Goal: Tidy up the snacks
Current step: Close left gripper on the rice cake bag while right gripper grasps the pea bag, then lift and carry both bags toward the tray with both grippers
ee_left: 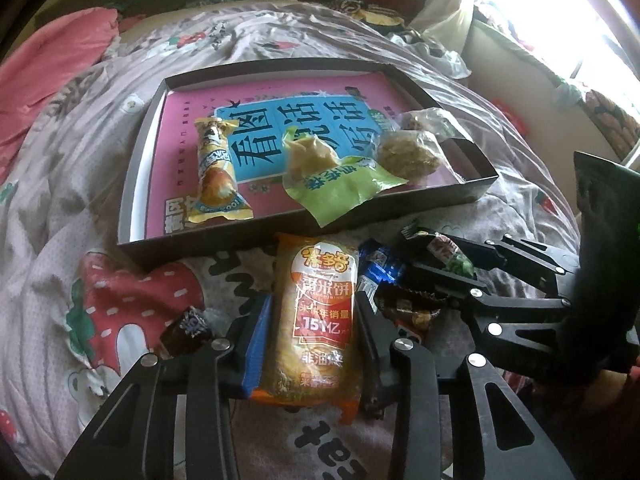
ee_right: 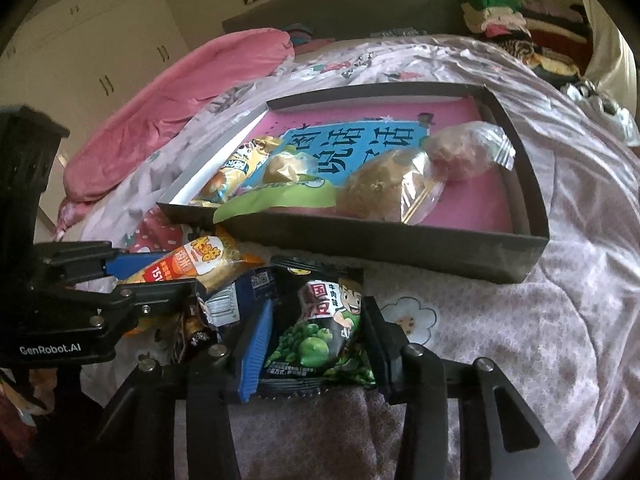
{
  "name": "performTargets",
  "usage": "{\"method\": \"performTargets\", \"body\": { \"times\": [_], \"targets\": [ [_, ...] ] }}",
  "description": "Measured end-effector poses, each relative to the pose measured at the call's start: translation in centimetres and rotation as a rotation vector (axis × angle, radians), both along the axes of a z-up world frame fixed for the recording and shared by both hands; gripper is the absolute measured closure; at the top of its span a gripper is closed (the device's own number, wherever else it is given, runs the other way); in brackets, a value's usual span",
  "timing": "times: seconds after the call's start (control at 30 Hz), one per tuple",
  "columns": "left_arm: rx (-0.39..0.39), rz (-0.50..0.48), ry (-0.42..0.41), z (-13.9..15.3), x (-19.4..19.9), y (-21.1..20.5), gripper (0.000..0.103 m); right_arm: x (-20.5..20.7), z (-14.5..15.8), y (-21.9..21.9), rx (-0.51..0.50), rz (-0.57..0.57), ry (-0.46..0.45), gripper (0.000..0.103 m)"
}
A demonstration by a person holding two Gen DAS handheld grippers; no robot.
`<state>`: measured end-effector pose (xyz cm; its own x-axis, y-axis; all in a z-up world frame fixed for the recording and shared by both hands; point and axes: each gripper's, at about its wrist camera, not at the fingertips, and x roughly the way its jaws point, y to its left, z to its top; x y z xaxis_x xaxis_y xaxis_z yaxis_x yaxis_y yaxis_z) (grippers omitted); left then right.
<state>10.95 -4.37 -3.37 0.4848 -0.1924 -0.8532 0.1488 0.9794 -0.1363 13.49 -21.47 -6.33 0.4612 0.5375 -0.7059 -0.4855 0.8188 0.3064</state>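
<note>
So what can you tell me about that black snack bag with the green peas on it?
The black pea bag is a small, shiny, crinkly packet with a cartoon boy and green peas printed on it. It lies on the bed cover, just in front of the dark tray, beside other loose snacks. The right gripper has its fingers pressed on both sides of the bag.

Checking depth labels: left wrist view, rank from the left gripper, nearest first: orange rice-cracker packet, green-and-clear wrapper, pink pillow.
1. Orange rice-cracker packet: between the jaws of the left gripper, pads against its sides.
2. Green-and-clear wrapper: ahead, hanging over the dark tray's near wall.
3. Pink pillow: far upper left on the bed.
</note>
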Motion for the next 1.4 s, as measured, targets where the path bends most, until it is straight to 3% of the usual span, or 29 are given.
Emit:
{"method": "performTargets", "body": {
  "times": [0.4,0.8,1.4],
  "targets": [
    [-0.068,0.031,-0.025,1.0,-0.7,1.2,0.064,-0.9,1.1,-0.1,0.041,0.044,-0.041,0.065],
    [-0.086,0.067,-0.067,3.4,-1.6,2.4,0.064,-0.4,2.4,-2.4,0.178,-0.012,-0.038,0.066],
    [-0.088,0.072,-0.103,5.3,-1.6,1.9,0.064,-0.9,4.3,-4.0,0.236,-0.041,-0.104,0.066]
  ]
}}
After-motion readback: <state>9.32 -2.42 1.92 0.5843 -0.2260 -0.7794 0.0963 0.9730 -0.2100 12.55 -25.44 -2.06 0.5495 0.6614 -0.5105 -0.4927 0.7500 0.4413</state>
